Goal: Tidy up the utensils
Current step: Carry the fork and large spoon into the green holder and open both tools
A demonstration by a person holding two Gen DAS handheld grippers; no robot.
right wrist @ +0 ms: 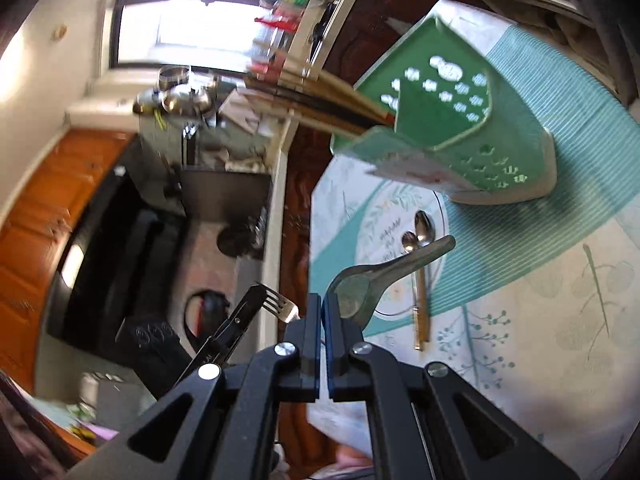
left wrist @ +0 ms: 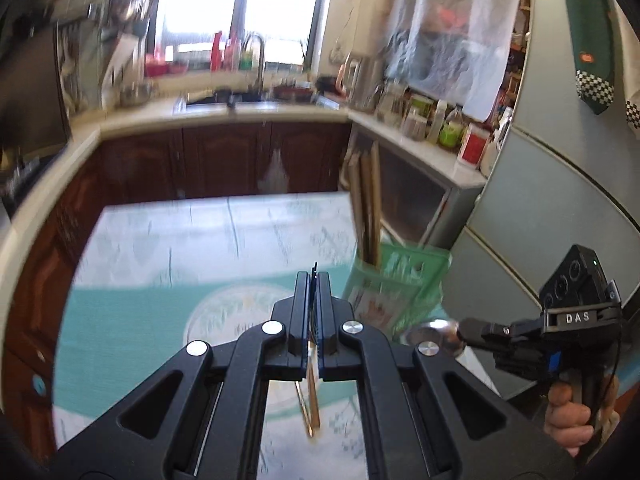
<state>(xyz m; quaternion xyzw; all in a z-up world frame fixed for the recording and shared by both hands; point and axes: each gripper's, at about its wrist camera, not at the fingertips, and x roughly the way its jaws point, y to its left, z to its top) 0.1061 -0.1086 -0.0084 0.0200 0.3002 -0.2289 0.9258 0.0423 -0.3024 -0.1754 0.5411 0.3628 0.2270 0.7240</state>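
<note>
**Left wrist view**
- Left gripper [left wrist: 314,284]: jaws together. What they pinch cannot be read from here.
- Right gripper [left wrist: 466,329]: low at the right, carried by your hand [left wrist: 568,412], with the round bowl of a big spoon [left wrist: 436,334] at its tips.
- Holder [left wrist: 400,280]: green, perforated, standing at the table's [left wrist: 160,240] right edge. Chopsticks [left wrist: 366,208] stand upright in it. It lies ahead and right of the left gripper, apart from it, and just beyond the big spoon.
- A gold handle shows through the gripper frame below. Whether it is held or lying on the table, you cannot tell.

**Right wrist view** (rolled hard sideways)
- Right gripper: jaws clamped on the big spoon near its bowl, with the handle running away toward the holder.
- Left gripper: clamped on a fork [right wrist: 282,307], tines clear of the pads, off the table's edge and beside the right gripper.
- Two small spoons [right wrist: 420,236]: lying side by side on the table between the grippers and the holder, untouched.

**Step in hand, as judged**
- You have both pieces lifted and are carrying them to the holder.
- Next, line each handle over an open compartment clear of the chopsticks, then release.
- The two spoons remain to collect.
</note>
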